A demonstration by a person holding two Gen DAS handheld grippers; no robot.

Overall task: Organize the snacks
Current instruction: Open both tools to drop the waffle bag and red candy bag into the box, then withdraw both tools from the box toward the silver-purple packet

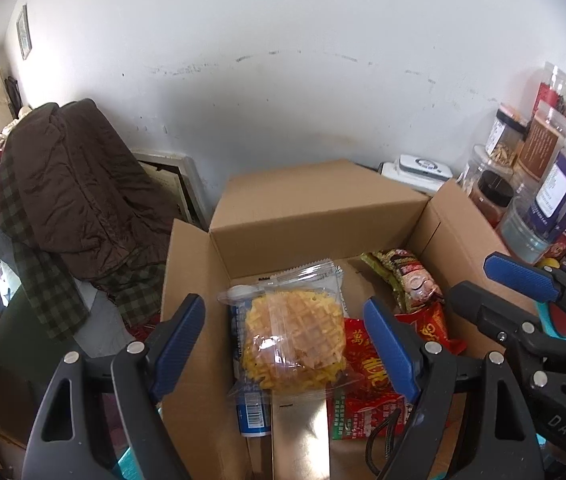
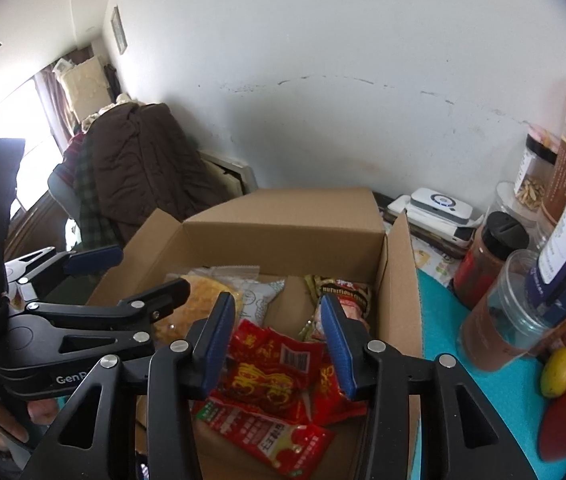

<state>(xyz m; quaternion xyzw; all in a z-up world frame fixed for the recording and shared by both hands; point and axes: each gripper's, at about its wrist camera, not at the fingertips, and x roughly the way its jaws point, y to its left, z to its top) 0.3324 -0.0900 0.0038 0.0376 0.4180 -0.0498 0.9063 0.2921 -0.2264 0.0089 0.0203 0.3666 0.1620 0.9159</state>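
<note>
An open cardboard box holds the snacks. In the left wrist view a clear packet of yellow waffle crisps lies on top of a blue-and-white packet. My left gripper hangs open over the waffle packet, its pads clear of it on both sides. In the right wrist view several red packets lie in the box. My right gripper stands open just above them. A green-and-brown packet leans at the box's right wall.
Jars and plastic canisters crowd the teal mat right of the box, beside a yellow fruit. A white device sits behind the box. Left of it stands a chair draped with a brown jacket.
</note>
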